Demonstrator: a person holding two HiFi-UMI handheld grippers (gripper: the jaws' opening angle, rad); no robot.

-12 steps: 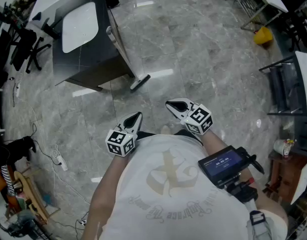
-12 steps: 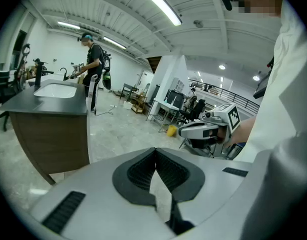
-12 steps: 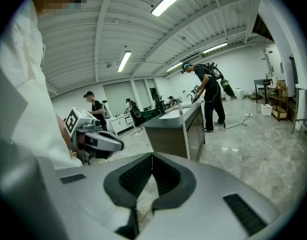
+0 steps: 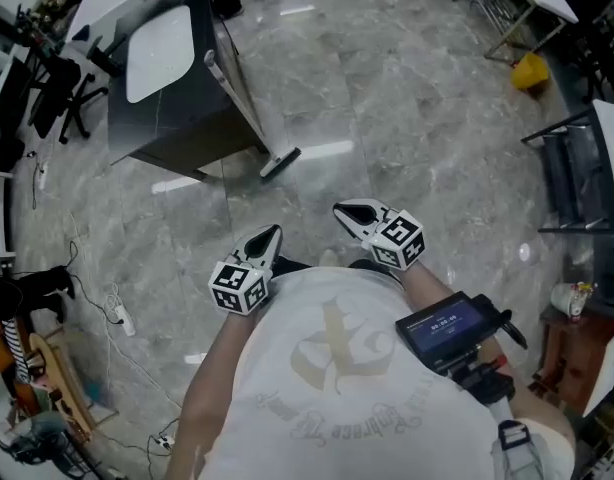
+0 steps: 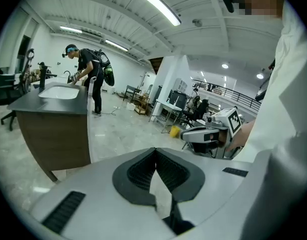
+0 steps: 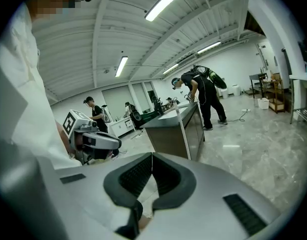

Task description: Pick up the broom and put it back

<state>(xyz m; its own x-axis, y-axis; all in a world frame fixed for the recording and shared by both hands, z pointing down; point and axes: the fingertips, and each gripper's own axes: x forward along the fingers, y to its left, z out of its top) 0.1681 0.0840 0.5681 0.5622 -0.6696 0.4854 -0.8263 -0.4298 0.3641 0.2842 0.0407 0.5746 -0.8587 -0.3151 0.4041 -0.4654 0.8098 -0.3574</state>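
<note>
The broom [image 4: 280, 164] leans against the dark desk [image 4: 177, 118] with its head on the floor [image 4: 407, 118], well ahead of you. Your left hand-held gripper [image 4: 271, 234] and right hand-held gripper [image 4: 344, 211] hover close to your body, both with jaws pressed together, nothing between them.

Dark counter [image 4: 192, 108], white basin [image 4: 159, 50], yellow object [image 4: 527, 71]

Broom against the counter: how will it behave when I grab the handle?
The broom looks light and stiff: thin straight handle, small head. It only leans on the counter, head on the glossy floor, so a nudge may slide or topple it. Gripped high, the head would probably swing.
</note>
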